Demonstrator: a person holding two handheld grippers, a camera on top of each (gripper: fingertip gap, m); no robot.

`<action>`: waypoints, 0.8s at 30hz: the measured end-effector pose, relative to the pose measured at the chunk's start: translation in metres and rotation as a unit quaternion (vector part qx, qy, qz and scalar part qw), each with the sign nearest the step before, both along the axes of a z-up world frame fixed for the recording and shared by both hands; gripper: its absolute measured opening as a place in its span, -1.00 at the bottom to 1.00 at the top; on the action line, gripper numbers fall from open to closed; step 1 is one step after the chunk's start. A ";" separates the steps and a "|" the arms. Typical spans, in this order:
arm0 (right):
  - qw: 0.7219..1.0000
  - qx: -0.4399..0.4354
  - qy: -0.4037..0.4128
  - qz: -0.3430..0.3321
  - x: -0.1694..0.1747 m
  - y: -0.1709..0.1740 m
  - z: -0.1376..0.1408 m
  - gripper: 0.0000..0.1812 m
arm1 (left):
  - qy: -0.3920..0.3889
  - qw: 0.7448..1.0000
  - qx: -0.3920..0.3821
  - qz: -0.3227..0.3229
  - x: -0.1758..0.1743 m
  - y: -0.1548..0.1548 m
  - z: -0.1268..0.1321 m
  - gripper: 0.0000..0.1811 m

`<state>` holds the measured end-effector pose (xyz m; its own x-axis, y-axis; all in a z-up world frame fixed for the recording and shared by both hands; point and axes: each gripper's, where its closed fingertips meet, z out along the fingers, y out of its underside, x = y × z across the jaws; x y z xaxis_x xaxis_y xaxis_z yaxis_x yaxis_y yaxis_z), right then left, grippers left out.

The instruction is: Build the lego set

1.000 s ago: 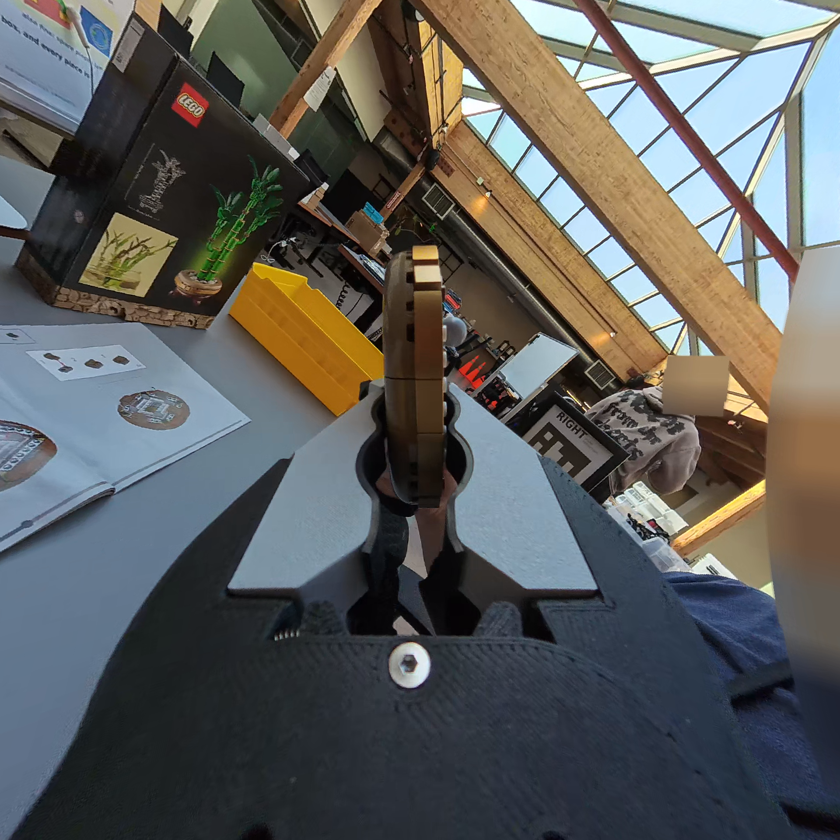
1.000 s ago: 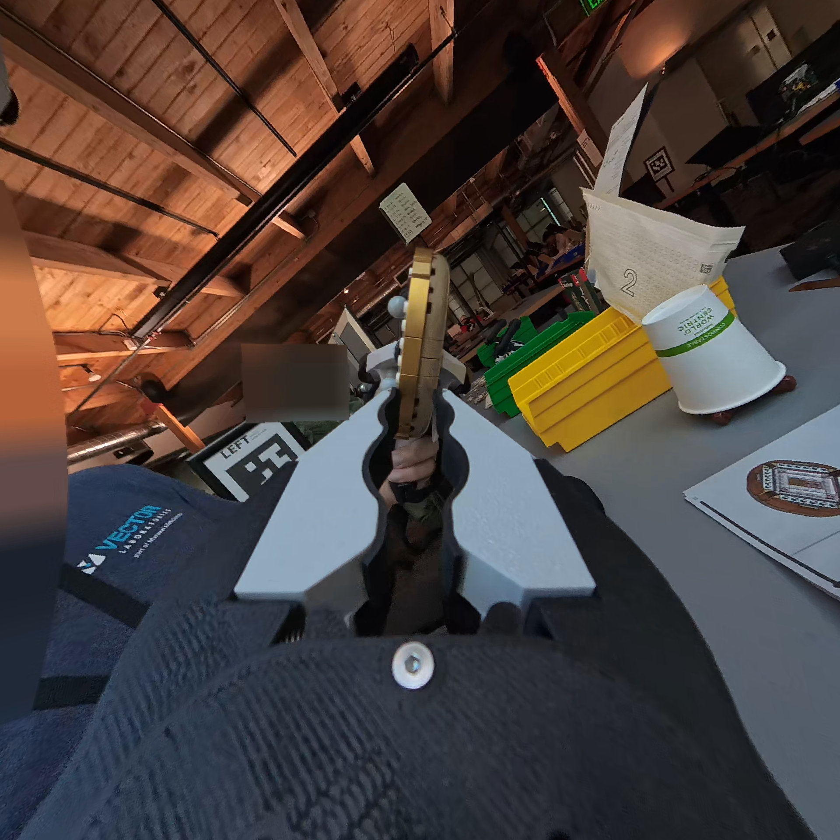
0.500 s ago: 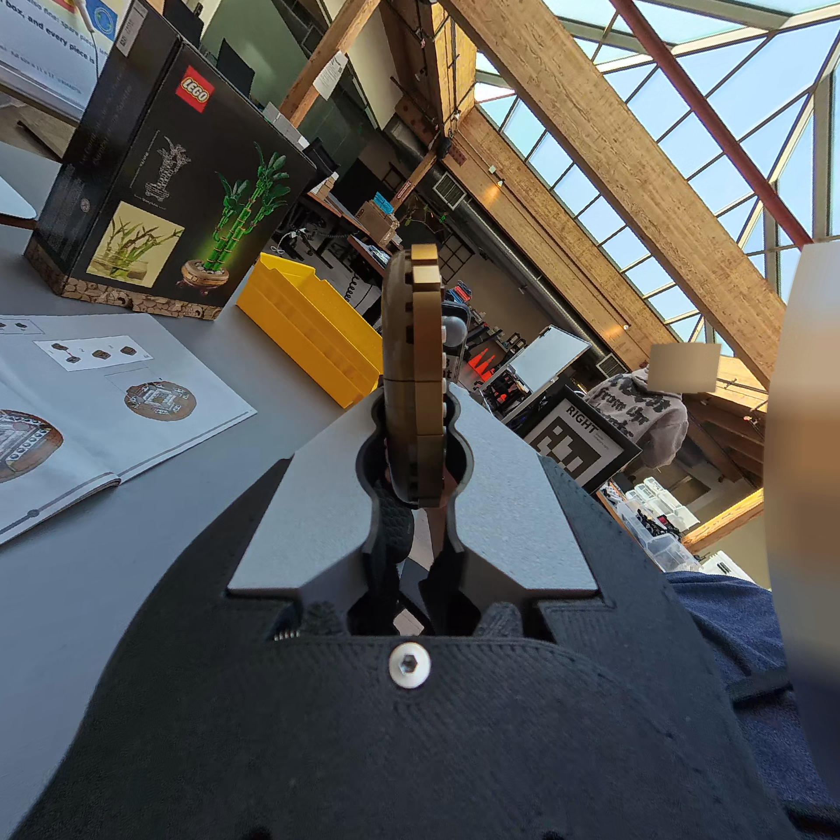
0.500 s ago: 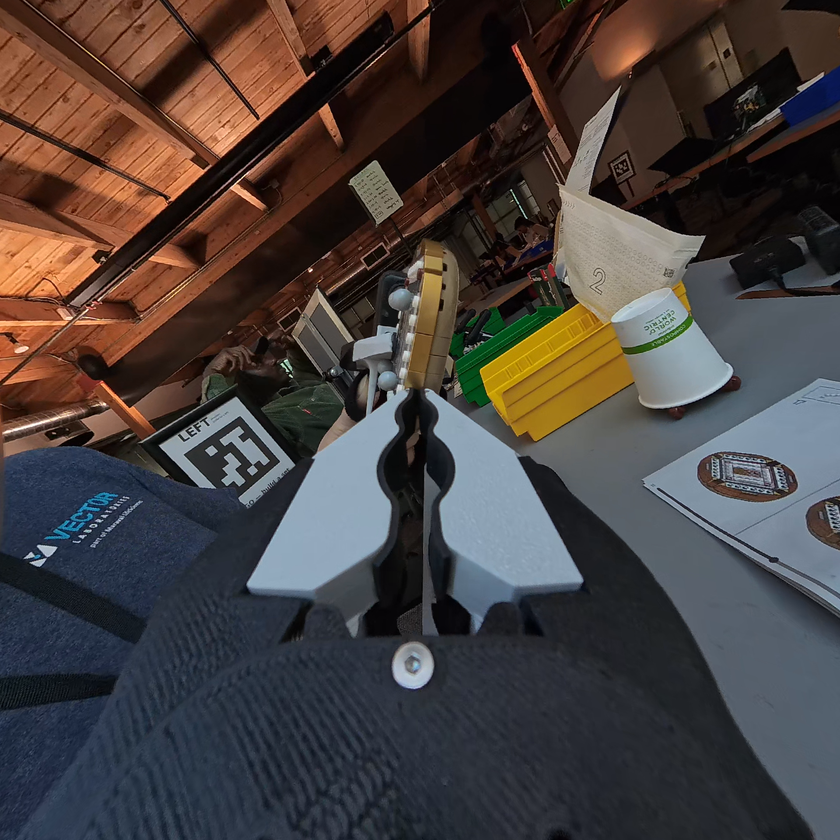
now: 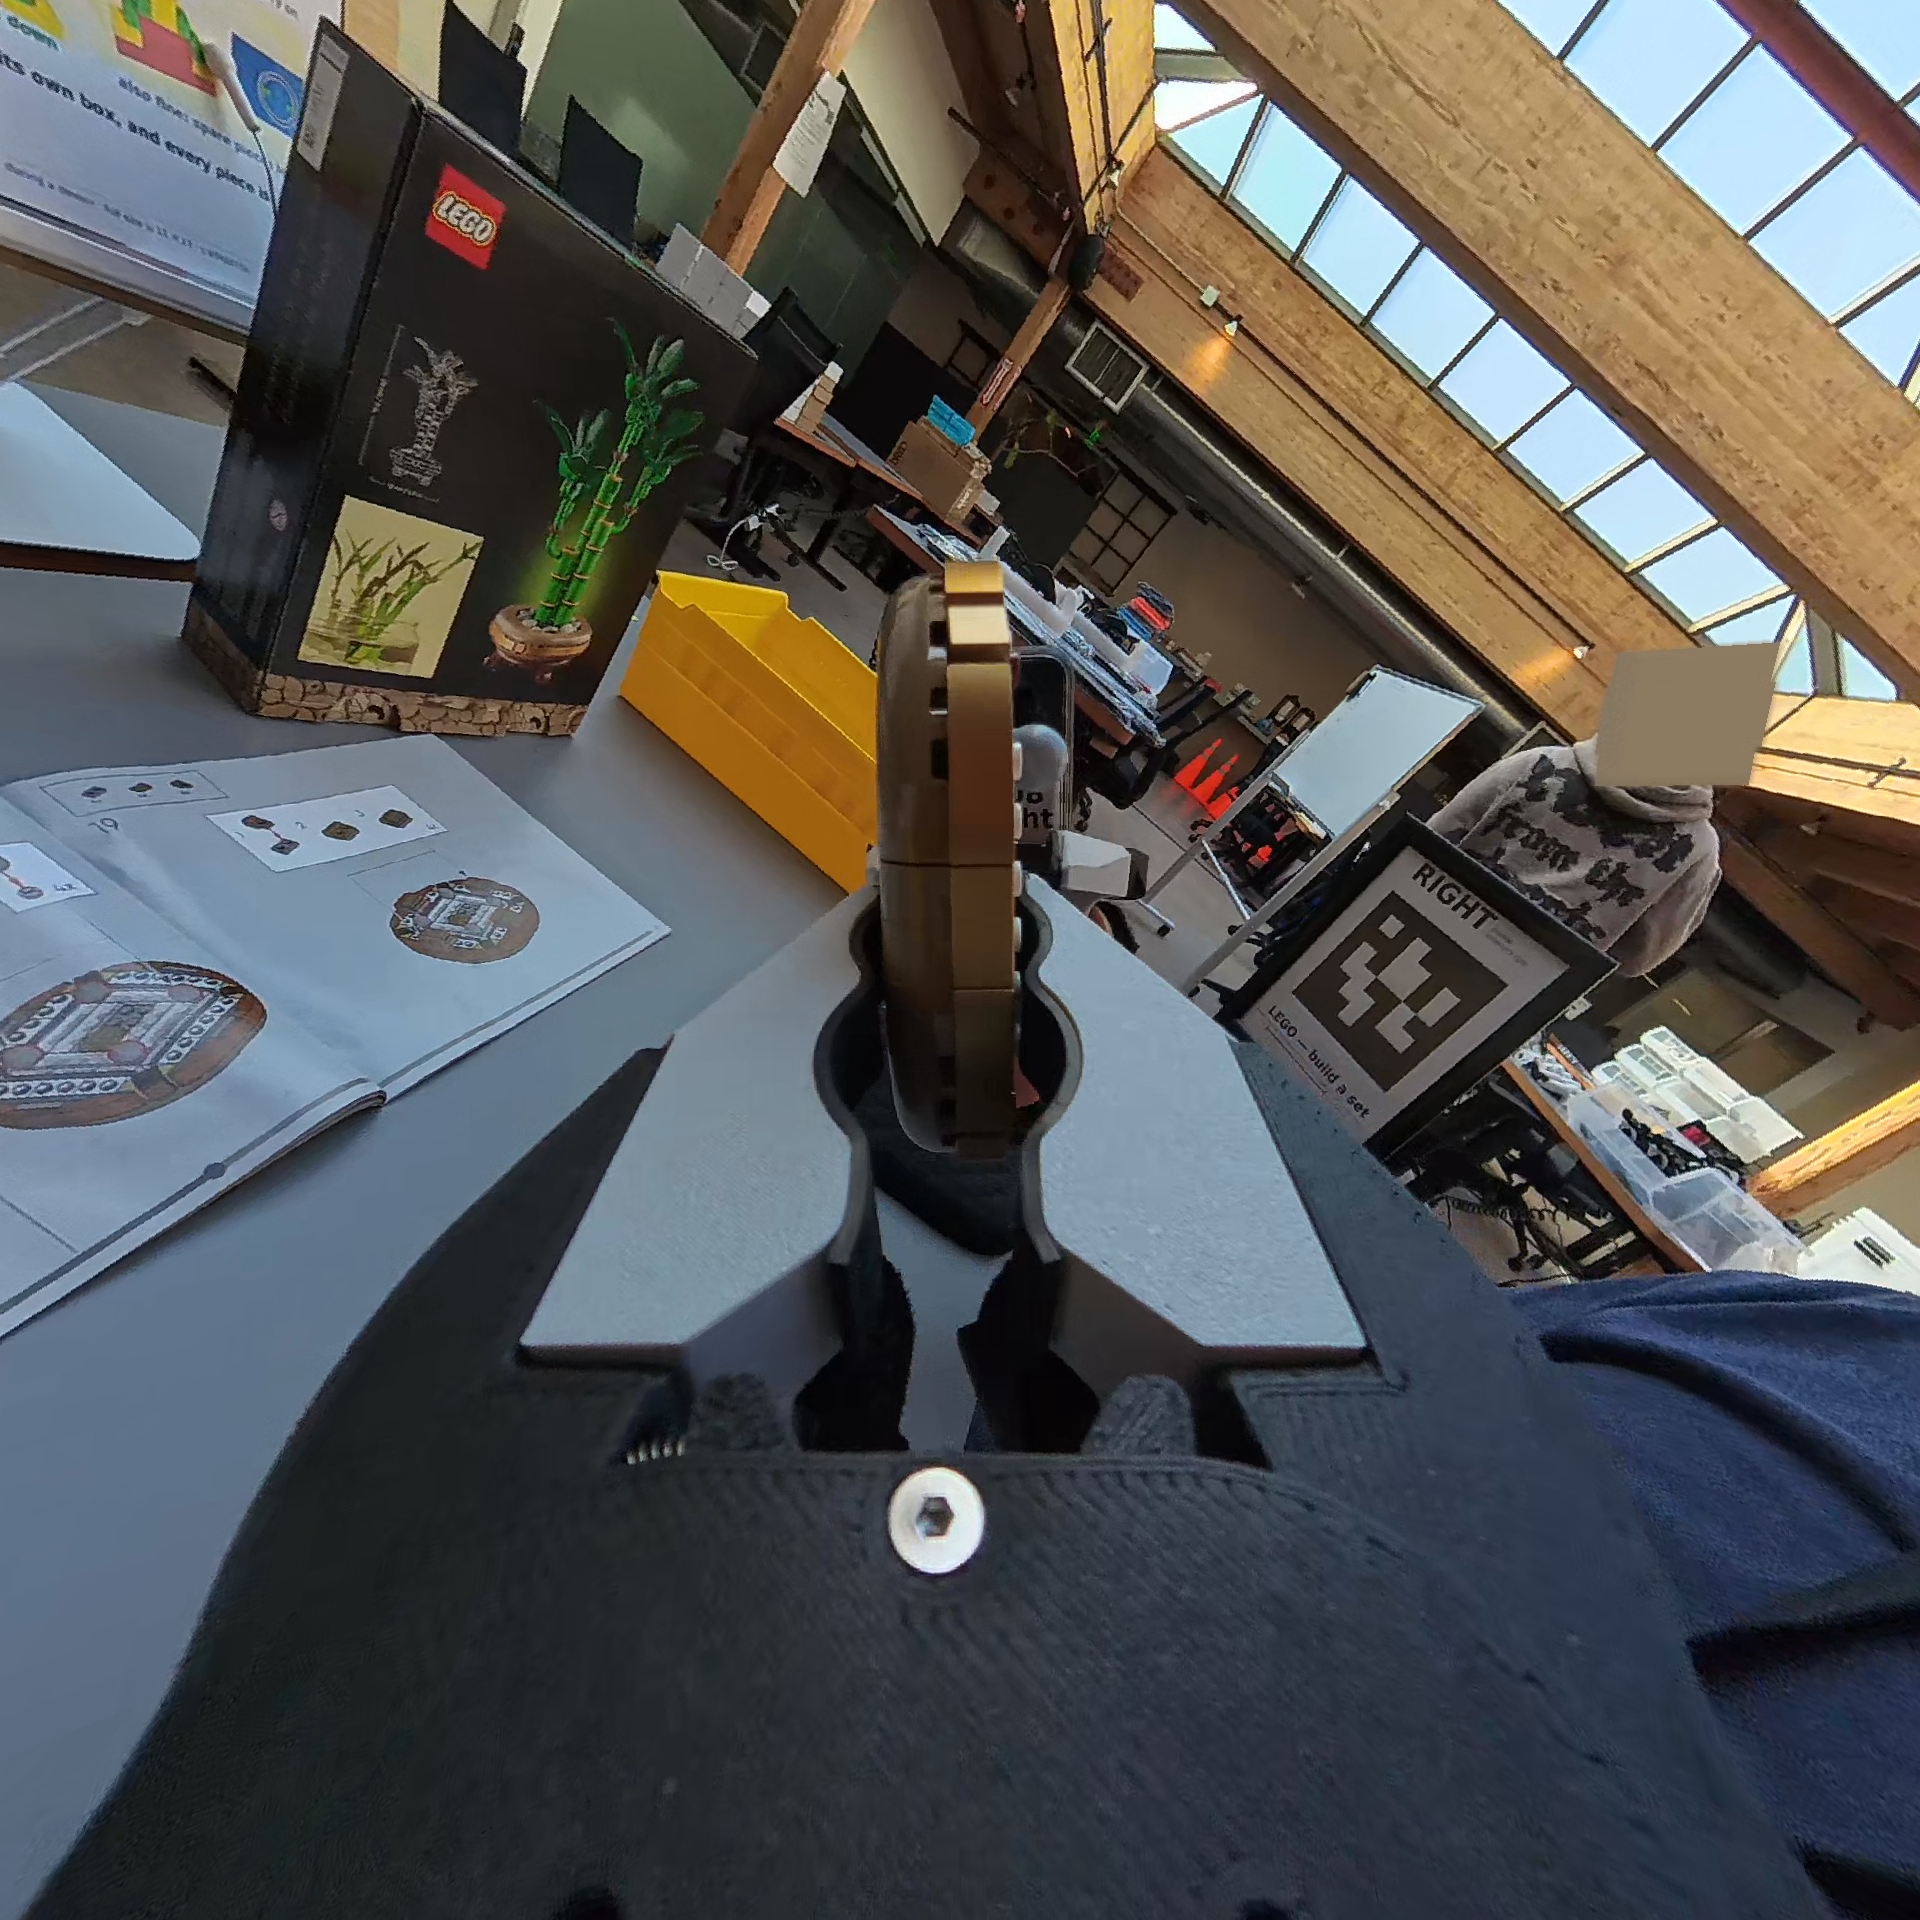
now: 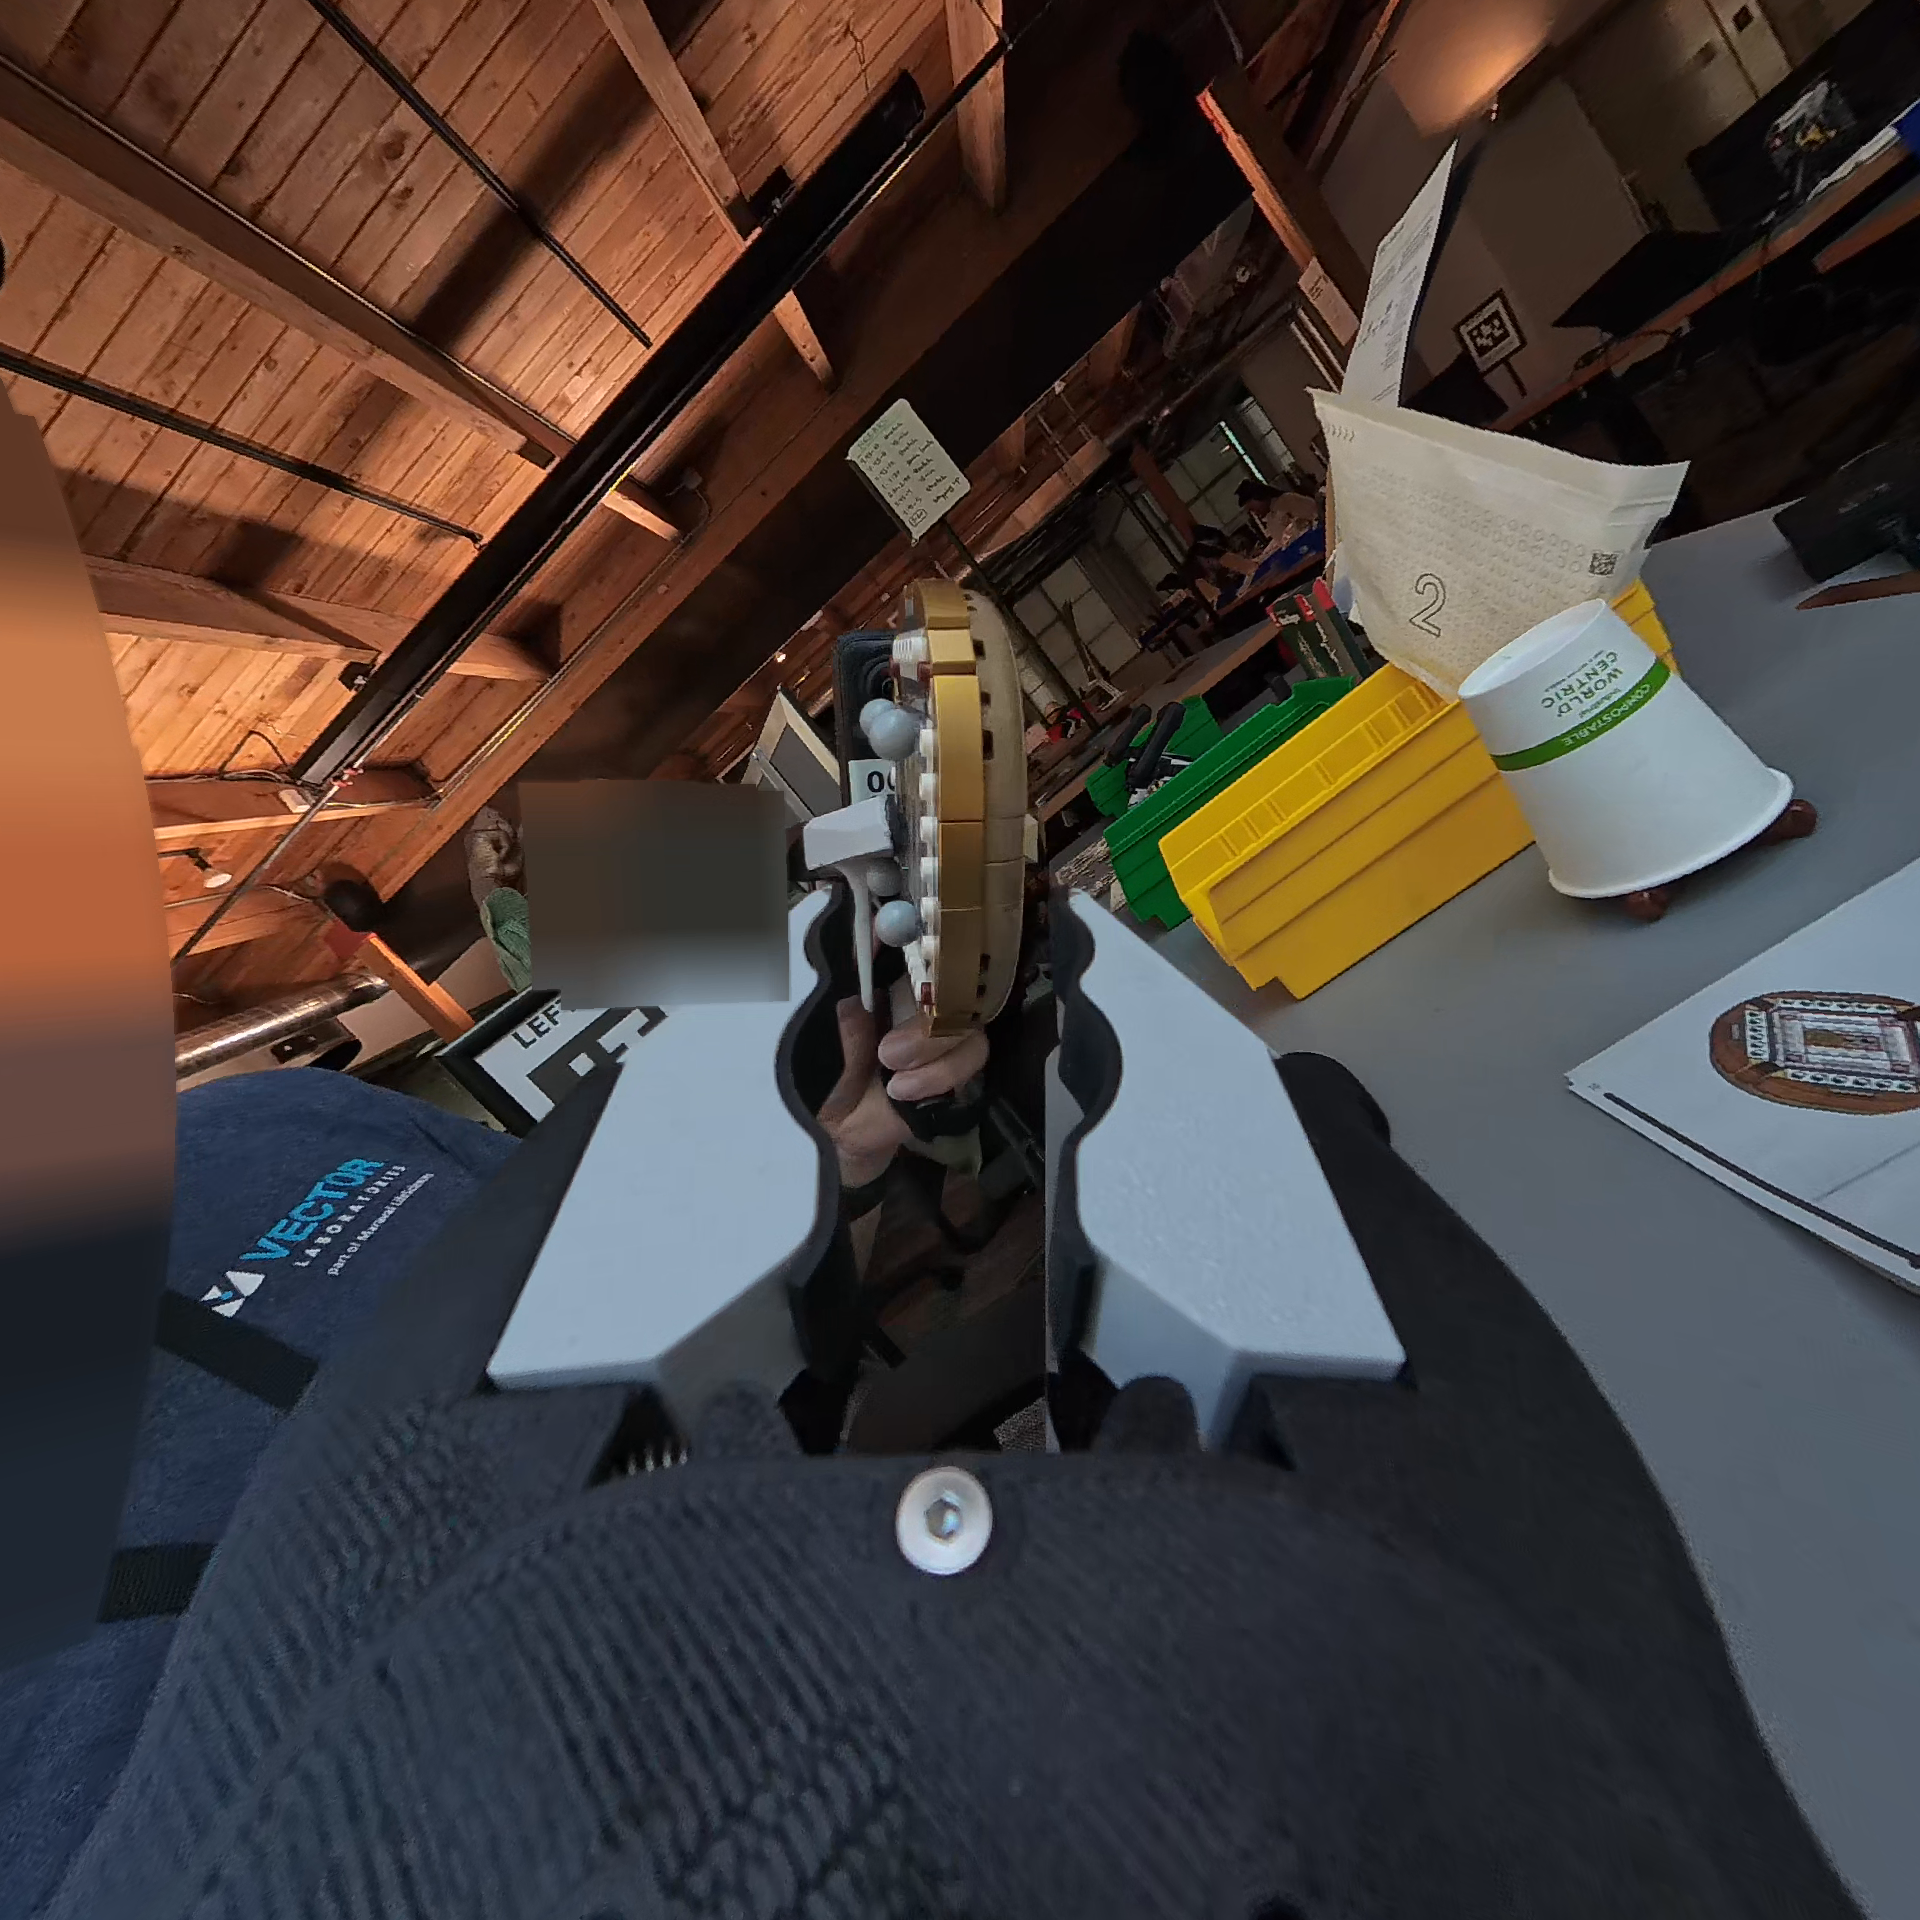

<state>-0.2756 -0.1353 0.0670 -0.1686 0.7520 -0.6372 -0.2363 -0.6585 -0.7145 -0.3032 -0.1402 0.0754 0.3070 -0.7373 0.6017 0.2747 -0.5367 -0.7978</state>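
A round brown and gold lego disc (image 5: 951, 862) stands on edge. My left gripper (image 5: 948, 935) is shut on its lower rim and holds it up above the grey table (image 5: 156, 1455). In the right wrist view the same disc (image 6: 961, 810) shows white studs on its left face. My right gripper (image 6: 940, 925) is open, a finger on each side of the disc's lower edge, touching neither side. A hand (image 6: 914, 1070) on the left gripper's handle shows behind the disc.
The lego box (image 5: 447, 436), a yellow bin (image 5: 758, 707) and the open instruction booklet (image 5: 260, 935) lie to the left. In the right wrist view a yellow bin (image 6: 1351, 821), green bin (image 6: 1174, 790), upturned paper cup (image 6: 1621, 769) and numbered bag (image 6: 1475, 561) stand to the right. Left and right tips are no more than a few centimetres apart.
My right gripper was shut on the disc a second ago. It let go, closed empty below the disc, and now stands wide open. The left gripper kept its hold and tilted a little.
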 end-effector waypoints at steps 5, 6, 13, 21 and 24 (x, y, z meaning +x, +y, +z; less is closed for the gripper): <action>1.000 -0.011 0.020 0.021 -0.006 -0.004 0.006 -0.55 | 0.000 1.000 0.001 -0.011 0.003 -0.005 0.001 -0.78; 0.999 -0.011 0.022 0.024 -0.006 -0.005 0.007 -0.55 | 0.002 1.000 0.002 -0.013 0.004 -0.006 0.000 -0.78; 0.999 -0.017 0.019 0.035 -0.012 -0.008 0.006 -0.56 | -0.013 0.999 -0.017 -0.028 0.007 -0.008 -0.005 -0.78; 0.998 -0.057 0.014 0.031 -0.011 0.002 -0.006 -0.64 | -0.035 0.995 -0.086 -0.043 0.006 -0.004 -0.018 -0.78; 0.997 -0.066 -0.002 0.038 -0.014 0.001 -0.013 -0.65 | -0.041 0.993 -0.101 -0.040 0.004 -0.001 -0.023 -0.78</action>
<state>-0.2899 -0.1345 0.0538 -0.2183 0.6463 -0.7312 -0.1796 -0.7631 -0.6209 -0.2993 -0.1413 0.0527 0.1951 -0.6185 0.7612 0.2845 -0.7070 -0.6474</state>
